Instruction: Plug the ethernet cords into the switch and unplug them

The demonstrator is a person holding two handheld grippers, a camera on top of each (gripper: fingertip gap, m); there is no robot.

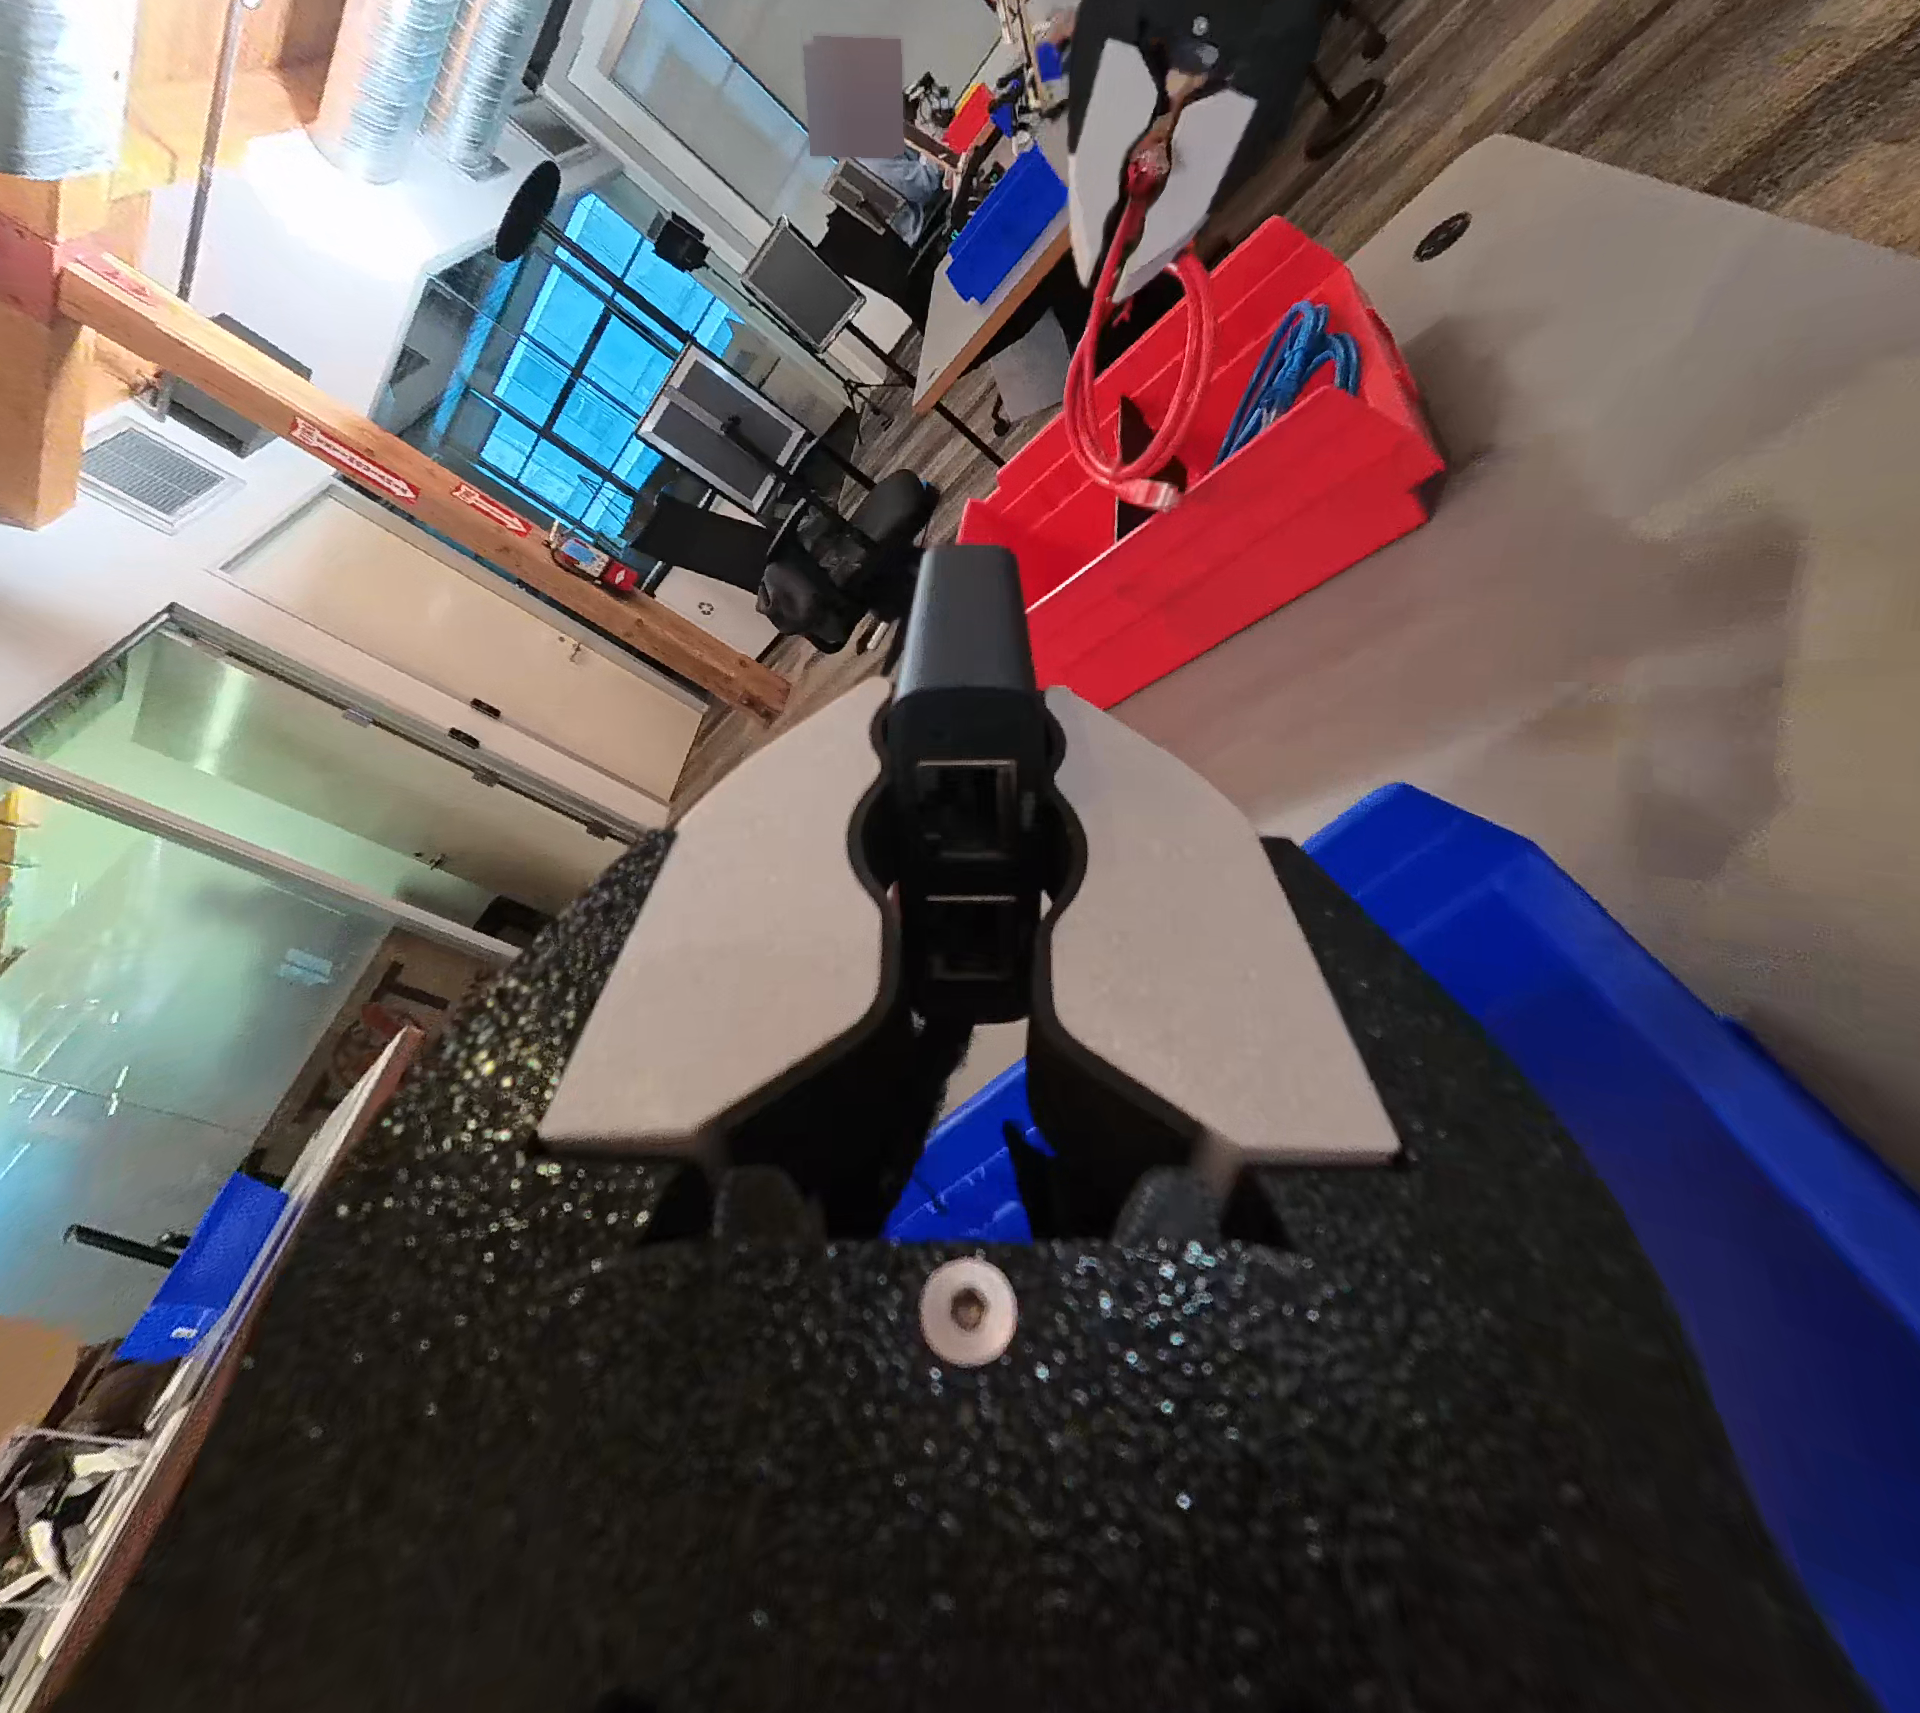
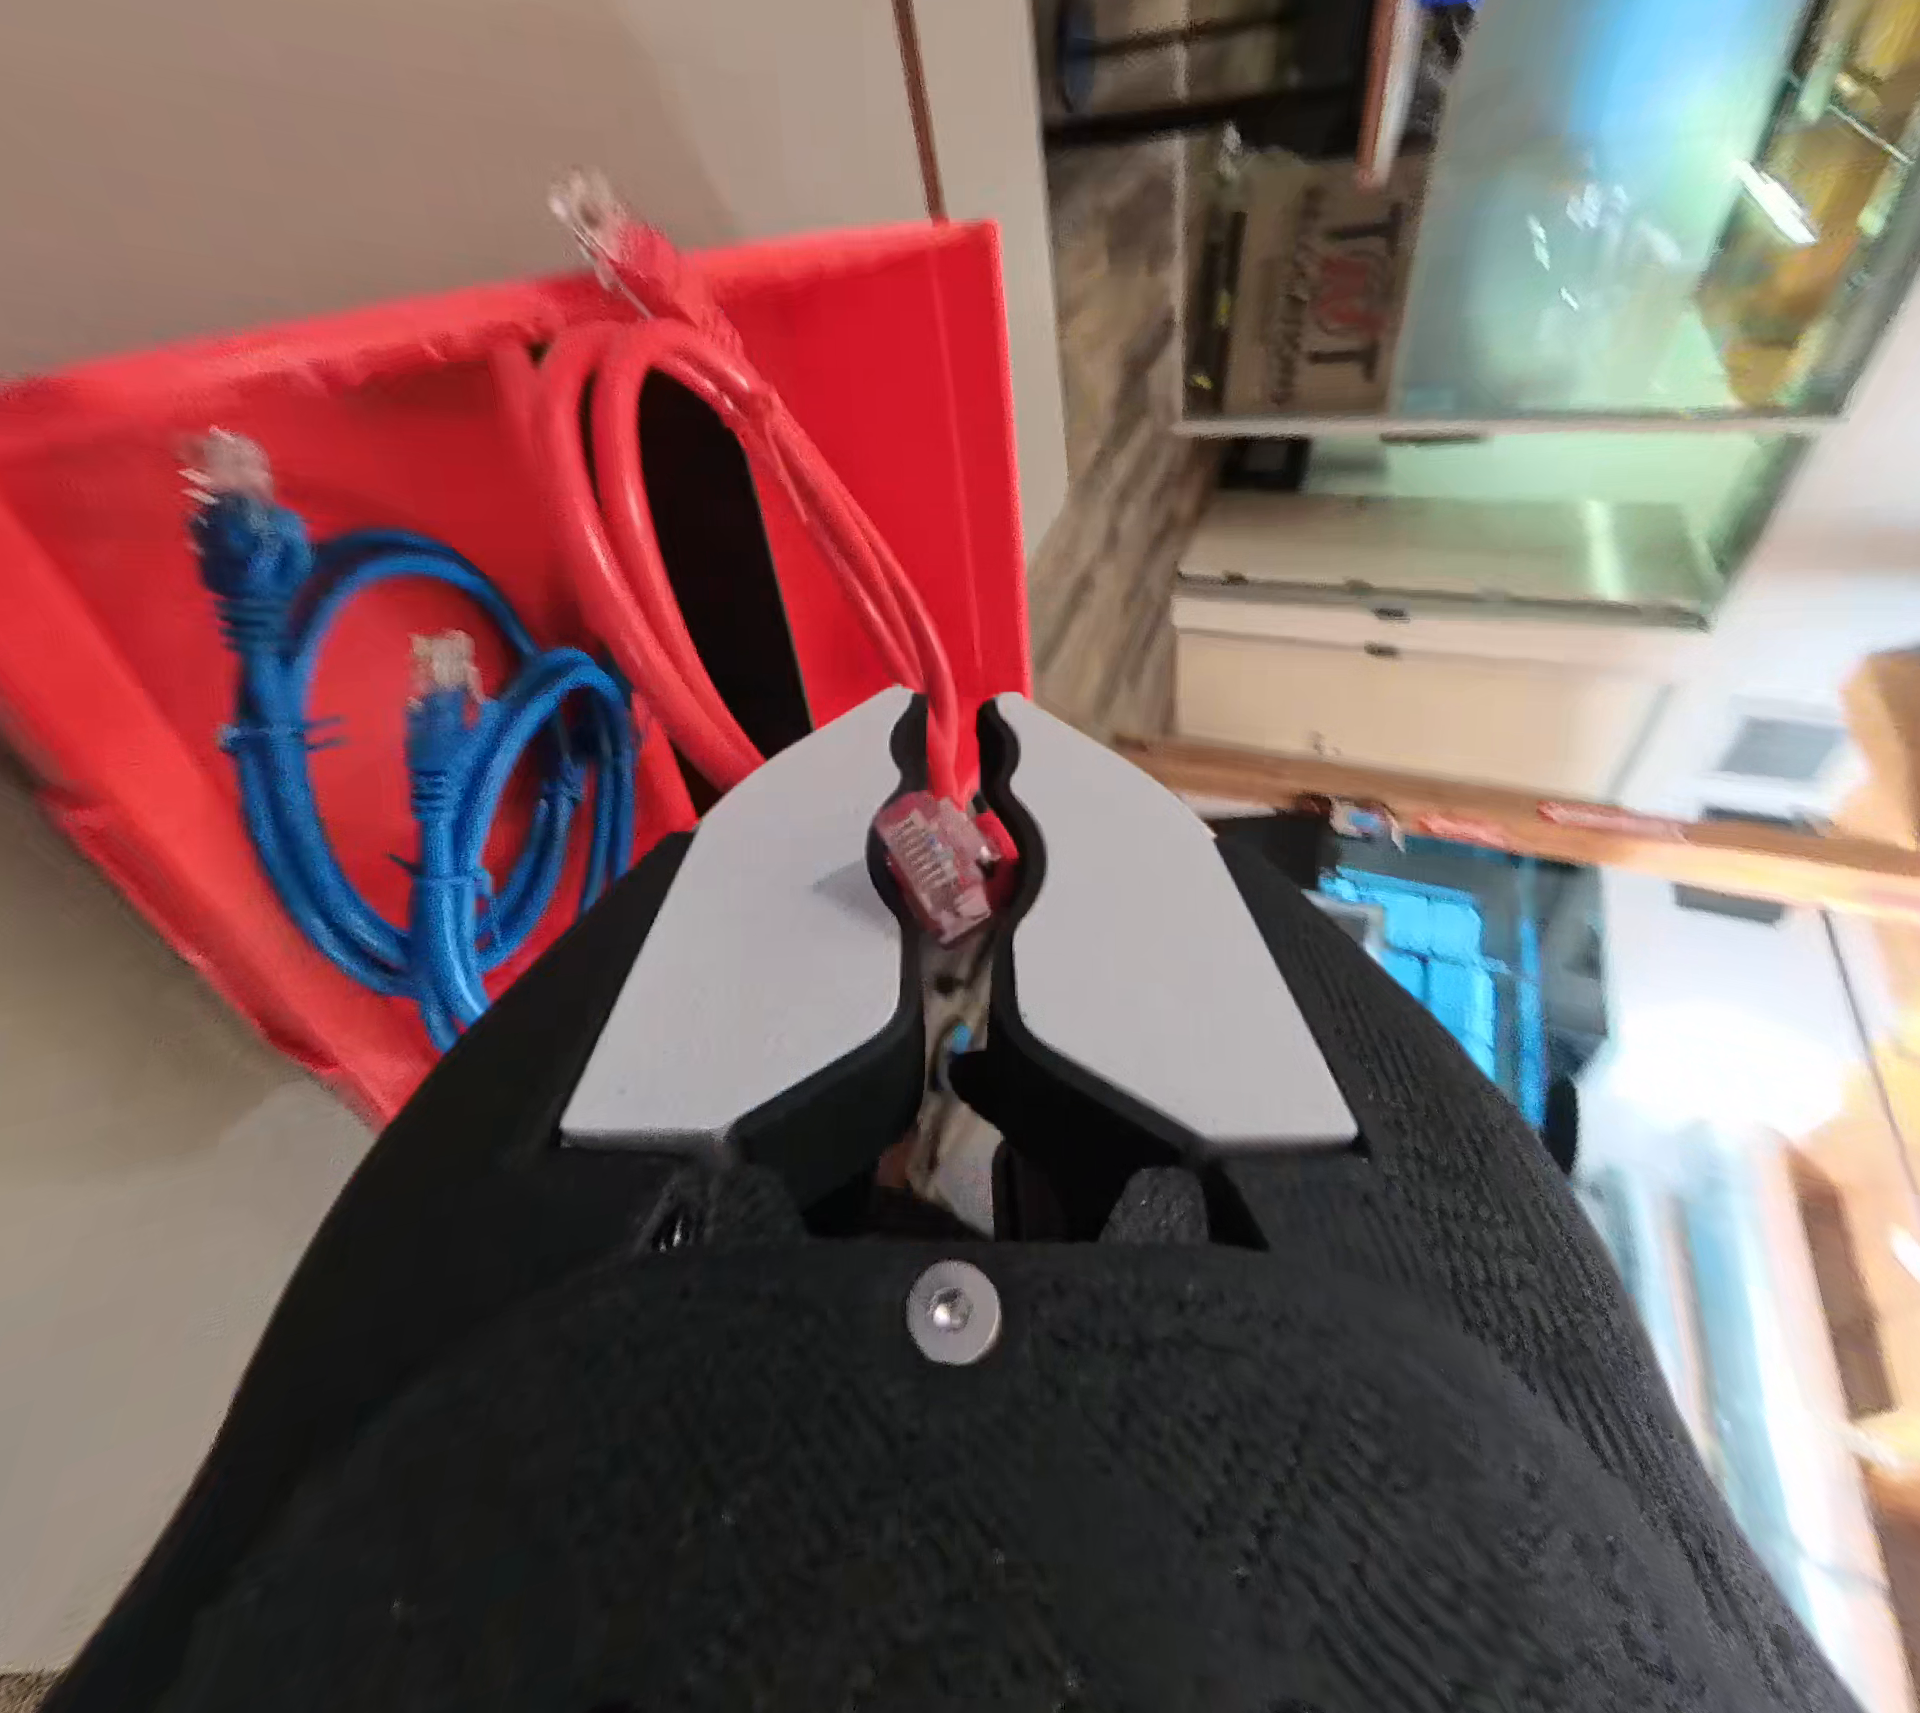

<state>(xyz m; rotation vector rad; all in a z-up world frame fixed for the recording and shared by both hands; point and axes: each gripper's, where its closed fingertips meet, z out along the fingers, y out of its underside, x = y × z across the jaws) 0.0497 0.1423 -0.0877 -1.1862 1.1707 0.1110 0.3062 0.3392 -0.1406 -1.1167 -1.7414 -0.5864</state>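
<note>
My left gripper [image 1: 966, 707] is shut on a black box-shaped device [image 1: 966, 624] with two network sockets facing the camera, held in the air over the table. My right gripper [image 2: 951, 713] is shut on the plug end of a red network cable [image 2: 665, 520]; the clear red plug [image 2: 935, 868] sits between the jaws. The cable loops down toward a red bin [image 2: 873, 375]. The right gripper also shows far off in the left wrist view [image 1: 1143, 198], above the red bin [image 1: 1226, 541], with the red cable [image 1: 1143, 385] hanging from it.
A coiled blue network cable [image 2: 436, 780] lies in the red bin; it also shows in the left wrist view [image 1: 1299, 375]. A blue bin [image 1: 1662, 1196] is close under my left gripper. The beige table [image 1: 1662, 416] has a grommet hole [image 1: 1442, 238]. Desks, monitors, chairs and a person are beyond. The gap from one gripper's tips to the other's is roughly 35 centimeters.
</note>
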